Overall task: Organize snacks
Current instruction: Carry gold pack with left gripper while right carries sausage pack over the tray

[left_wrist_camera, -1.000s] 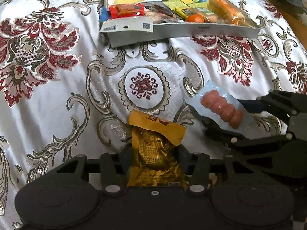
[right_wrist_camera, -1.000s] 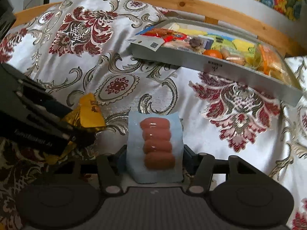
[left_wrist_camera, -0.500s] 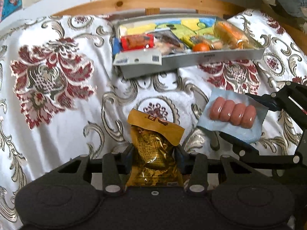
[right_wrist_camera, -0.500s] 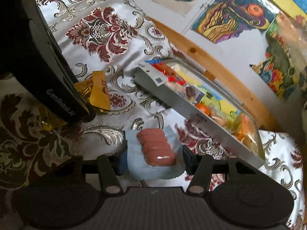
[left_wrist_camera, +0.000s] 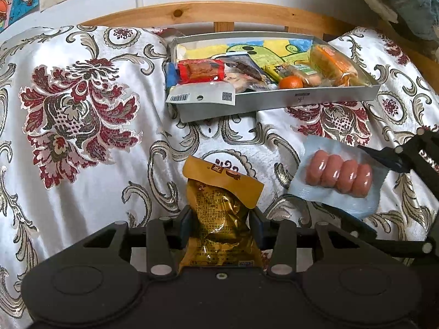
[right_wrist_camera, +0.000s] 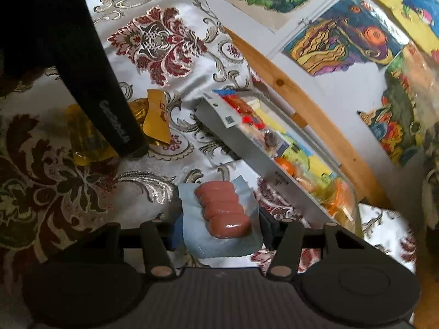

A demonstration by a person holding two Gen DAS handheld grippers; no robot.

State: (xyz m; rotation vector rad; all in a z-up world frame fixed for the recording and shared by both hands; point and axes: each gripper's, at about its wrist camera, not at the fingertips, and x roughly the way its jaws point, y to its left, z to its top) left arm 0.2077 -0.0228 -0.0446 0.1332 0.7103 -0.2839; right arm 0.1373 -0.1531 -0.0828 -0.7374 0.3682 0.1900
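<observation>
The left gripper (left_wrist_camera: 221,226) is clenched on a gold foil snack packet (left_wrist_camera: 219,219), which stands upright between its two fingers with the folded orange-yellow top flap rising above the fingertips and the printed lower end down against the gripper body. The packet is held above a white satin bedspread (left_wrist_camera: 90,164) patterned with dark red flowers and grey scrolls. To its right, close by and at about the same height, the right gripper (right_wrist_camera: 219,227) is closed on a pale blue sausage pack (right_wrist_camera: 219,213) with four pink sausages side by side under clear film; the pack sits between the fingers, its far end sticking out past the tips. Farther back, beyond both packets and well apart from them, a grey tray (left_wrist_camera: 274,100) lies on the bedspread against a wooden bed rail (left_wrist_camera: 192,13). It is filled with snacks, among them a red-wrapped bar (left_wrist_camera: 201,70), a small orange (left_wrist_camera: 290,82) and an orange bread pack (left_wrist_camera: 333,64).
</observation>
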